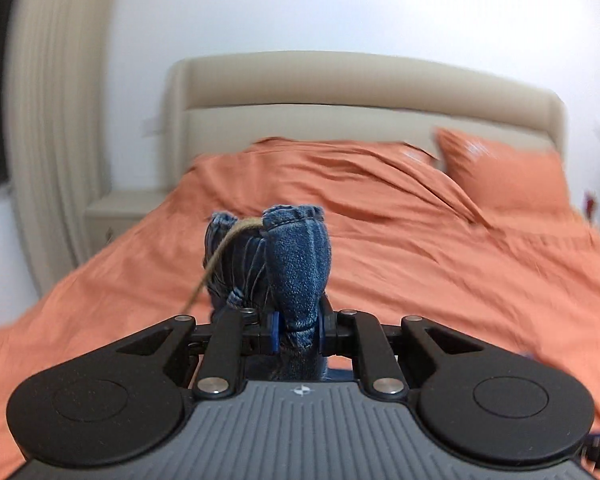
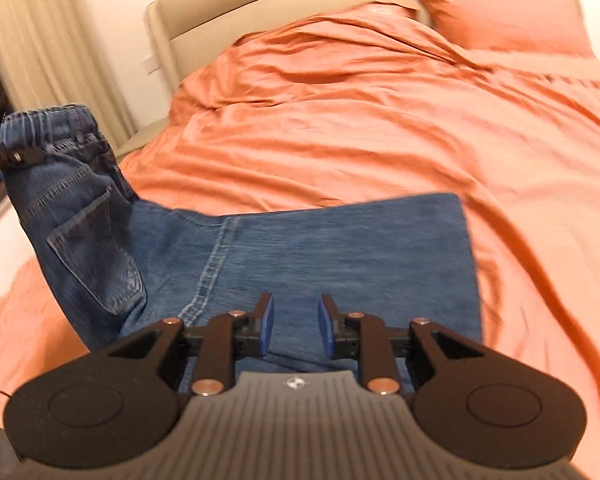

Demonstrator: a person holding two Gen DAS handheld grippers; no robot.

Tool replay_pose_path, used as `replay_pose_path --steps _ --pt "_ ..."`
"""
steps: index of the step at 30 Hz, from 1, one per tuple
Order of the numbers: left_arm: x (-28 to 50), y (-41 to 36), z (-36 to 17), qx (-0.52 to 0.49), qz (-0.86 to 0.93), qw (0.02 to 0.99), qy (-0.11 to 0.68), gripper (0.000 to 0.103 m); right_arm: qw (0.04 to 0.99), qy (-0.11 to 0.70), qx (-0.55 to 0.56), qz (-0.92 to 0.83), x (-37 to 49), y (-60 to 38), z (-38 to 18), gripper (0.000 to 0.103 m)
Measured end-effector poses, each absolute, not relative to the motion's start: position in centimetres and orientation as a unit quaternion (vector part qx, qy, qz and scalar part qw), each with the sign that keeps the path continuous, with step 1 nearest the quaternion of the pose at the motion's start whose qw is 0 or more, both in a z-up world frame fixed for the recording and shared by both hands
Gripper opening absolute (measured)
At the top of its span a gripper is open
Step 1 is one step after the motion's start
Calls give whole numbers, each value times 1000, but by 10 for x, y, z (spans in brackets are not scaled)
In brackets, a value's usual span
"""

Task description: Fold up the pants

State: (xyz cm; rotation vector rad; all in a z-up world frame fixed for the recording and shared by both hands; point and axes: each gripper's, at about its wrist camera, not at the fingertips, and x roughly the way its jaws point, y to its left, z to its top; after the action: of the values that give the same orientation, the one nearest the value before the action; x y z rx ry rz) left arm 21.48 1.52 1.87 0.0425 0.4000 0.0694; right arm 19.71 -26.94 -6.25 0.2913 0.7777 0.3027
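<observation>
Blue denim pants [image 2: 320,248] lie across the orange bed [image 2: 360,120], legs folded flat in the right wrist view. My left gripper [image 1: 296,330] is shut on the bunched waistband [image 1: 296,264] and holds it up above the bed; a tan drawstring [image 1: 216,264] hangs from it. The same gripper shows at the far left of the right wrist view [image 2: 18,156], lifting the waist end with its back pocket [image 2: 96,248]. My right gripper [image 2: 296,326] is open and empty just above the flat leg part.
A beige padded headboard [image 1: 360,92] stands at the far end of the bed. An orange pillow [image 1: 504,176] lies at the back right. A pale nightstand [image 1: 120,212] and ribbed curtain [image 1: 56,120] stand to the left.
</observation>
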Motion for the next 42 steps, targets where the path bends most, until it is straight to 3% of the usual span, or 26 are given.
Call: replay_pose_path --steps 7,14,19,22,27,34,40,41,42 --pt "209 -114 -62 152 -60 957 240 18 895 382 203 108 196 -325 -79 21" --pt "208 -147 -128 160 -130 917 342 22 883 398 234 87 209 -349 -101 23" --pt "230 -121 -114 54 -204 889 406 62 876 407 239 96 217 -347 -109 25" --pt "238 -108 -106 -1 -241 872 426 73 875 410 237 101 218 -343 -111 27" --pt "239 -75 -85 -90 -276 860 421 76 873 395 259 122 216 -340 -108 33" --pt "246 -20 -65 -39 -163 913 372 74 858 374 299 185 237 -316 -105 34" --pt "250 24 -83 -115 -134 904 389 70 824 448 293 184 258 -289 -133 33" --pt "251 27 -84 -117 -133 904 390 69 818 449 306 191 256 -290 -136 17" --pt "251 30 -83 -119 -133 904 389 69 815 443 317 197 254 -292 -135 10"
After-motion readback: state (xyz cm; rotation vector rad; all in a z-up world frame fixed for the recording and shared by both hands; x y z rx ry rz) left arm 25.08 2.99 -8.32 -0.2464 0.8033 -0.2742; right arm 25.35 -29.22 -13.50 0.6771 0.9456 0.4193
